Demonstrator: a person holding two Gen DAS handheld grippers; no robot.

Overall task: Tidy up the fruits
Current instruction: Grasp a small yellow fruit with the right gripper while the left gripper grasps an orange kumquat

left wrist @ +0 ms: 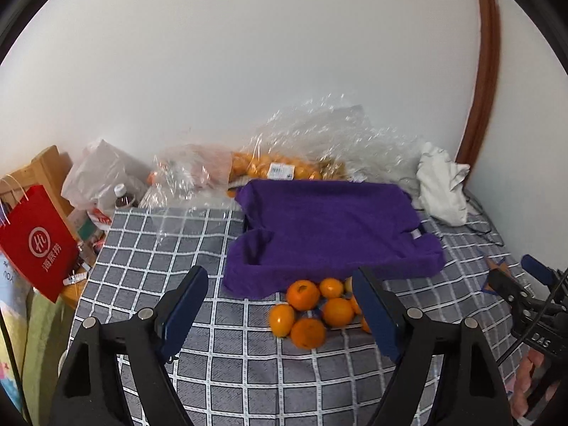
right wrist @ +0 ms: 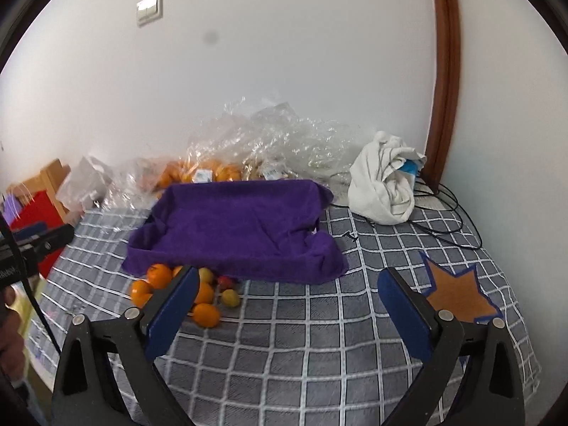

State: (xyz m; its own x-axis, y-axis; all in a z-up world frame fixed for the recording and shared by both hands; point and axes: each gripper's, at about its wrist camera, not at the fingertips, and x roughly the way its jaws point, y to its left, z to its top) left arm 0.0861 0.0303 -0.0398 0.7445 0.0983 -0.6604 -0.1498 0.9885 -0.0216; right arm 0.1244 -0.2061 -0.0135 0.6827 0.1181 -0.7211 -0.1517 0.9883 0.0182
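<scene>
A pile of several oranges [left wrist: 309, 309] lies on the grey checked cloth [left wrist: 248, 355], against the front edge of a tray draped in a purple towel [left wrist: 330, 227]. My left gripper [left wrist: 278, 277] stands open just short of the pile, and its right finger hides some of the fruit. In the right wrist view the oranges [right wrist: 206, 314] lie at the left with a yellow fruit [right wrist: 230, 298] and a small red one [right wrist: 225, 281]. My right gripper [right wrist: 288, 275] is open over bare cloth in front of the towel [right wrist: 234, 227], and its left finger covers part of the pile.
Clear plastic bags [left wrist: 319, 135] holding more oranges lie against the wall behind the tray. A white cloth bundle [right wrist: 383, 184] and black cables [right wrist: 443, 213] are at the back right. A red paper bag [left wrist: 35, 241] hangs off the left edge. A brown star patch [right wrist: 458, 291] marks the cloth.
</scene>
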